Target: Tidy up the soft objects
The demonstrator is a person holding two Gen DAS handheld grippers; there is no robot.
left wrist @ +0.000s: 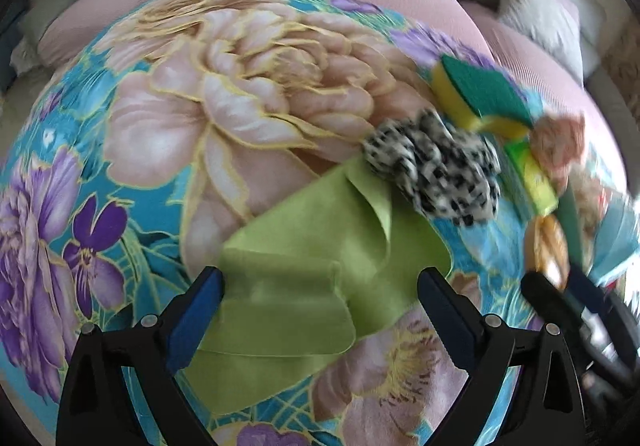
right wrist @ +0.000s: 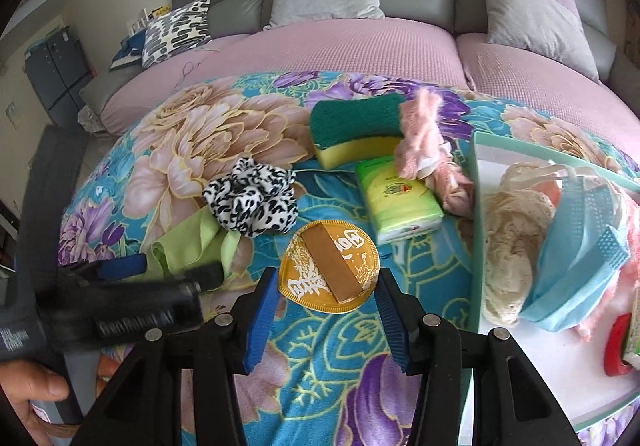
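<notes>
Left wrist view: your left gripper (left wrist: 320,282) has its jaws spread wide over the green cloth (left wrist: 304,274), which lies crumpled between the fingers, no clamp. Just past it sits the black-and-white scrunchie (left wrist: 436,166), then the yellow-green sponge (left wrist: 480,94) ahead-right. Right wrist view: your right gripper (right wrist: 326,300) is also spread, gold disc (right wrist: 330,266) between its tips, not gripped. Tissue pack (right wrist: 396,202) ahead-right, pink cloth (right wrist: 424,138) beyond it. Tray (right wrist: 476,206) to the right holds a blue mask (right wrist: 580,258).

Scrunchie (right wrist: 251,202) on cloth (right wrist: 188,246)
</notes>
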